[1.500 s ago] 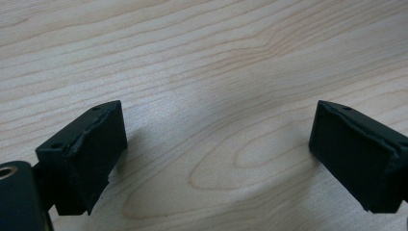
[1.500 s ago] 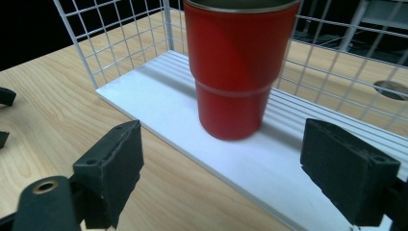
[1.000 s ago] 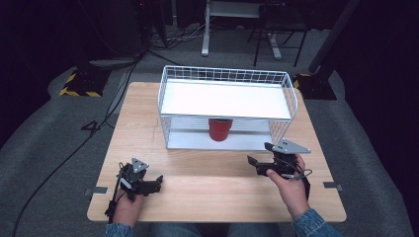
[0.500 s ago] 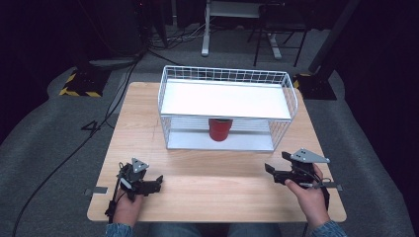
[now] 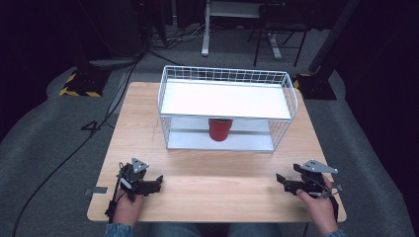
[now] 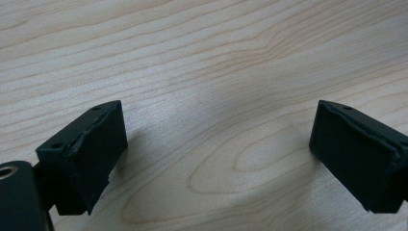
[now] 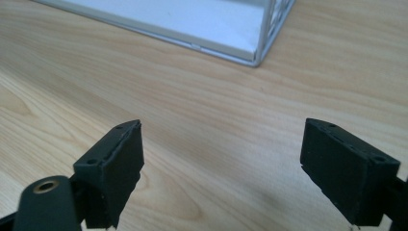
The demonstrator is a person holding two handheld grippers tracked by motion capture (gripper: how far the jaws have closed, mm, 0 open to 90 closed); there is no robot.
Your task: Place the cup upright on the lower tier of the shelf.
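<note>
A dim room with grey carpet, cables and stand legs surrounds the light wooden table (image 5: 148,123), which carries a white wire rack (image 5: 227,101) towards its far edge. A red cup (image 5: 219,129) stands upright on the rack's lower shelf, under the upper shelf and about midway along the open front. Over the last second the right gripper (image 5: 282,178) has drawn back from just in front of the rack to the table's near right corner, and its jaws now stand wide apart with only bare wood between them. The left gripper (image 5: 157,179) has stayed by the near left corner, also spread wide and holding nothing. This looks like a retreat with the cup already placed, both tools parked well apart from it. Any new reach for the cup would have to go in low, since the upper shelf covers it and wire mesh closes the sides.
</note>
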